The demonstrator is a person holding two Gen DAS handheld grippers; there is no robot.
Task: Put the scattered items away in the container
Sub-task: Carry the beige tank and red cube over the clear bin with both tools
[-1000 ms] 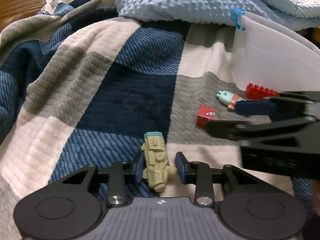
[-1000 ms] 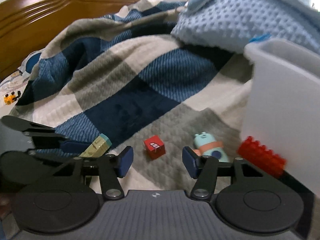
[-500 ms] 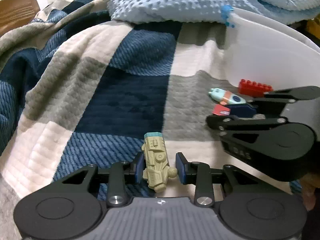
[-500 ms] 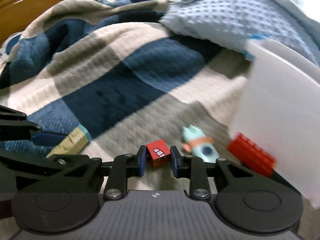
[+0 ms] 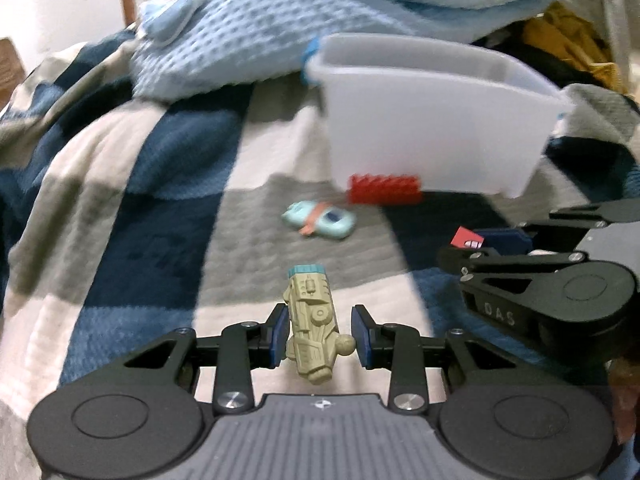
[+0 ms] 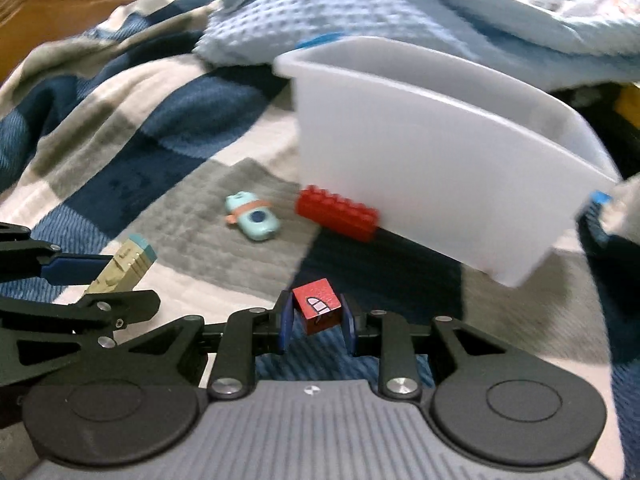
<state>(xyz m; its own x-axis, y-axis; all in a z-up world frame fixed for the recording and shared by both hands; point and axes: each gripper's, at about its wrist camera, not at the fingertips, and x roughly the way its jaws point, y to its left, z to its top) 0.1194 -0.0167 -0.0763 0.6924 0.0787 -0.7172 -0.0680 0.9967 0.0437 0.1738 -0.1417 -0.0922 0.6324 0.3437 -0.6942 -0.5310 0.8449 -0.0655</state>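
We hold the tan toy [image 5: 311, 326] in the left tool [image 5: 319, 336] and the cube [image 6: 317, 305] in the right tool [image 6: 315, 322], both clear of the bin [image 6: 420, 152] rim; the brick [image 6: 338, 213] touches its wall.

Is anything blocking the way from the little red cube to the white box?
Nothing visible is. The red cube, held in the right gripper, has only open blanket before the white box. The red brick lies off to the side.

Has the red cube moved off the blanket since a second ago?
Yes. The red cube was lying near the teal toy; now it is lifted in the right gripper, nearer the white container.
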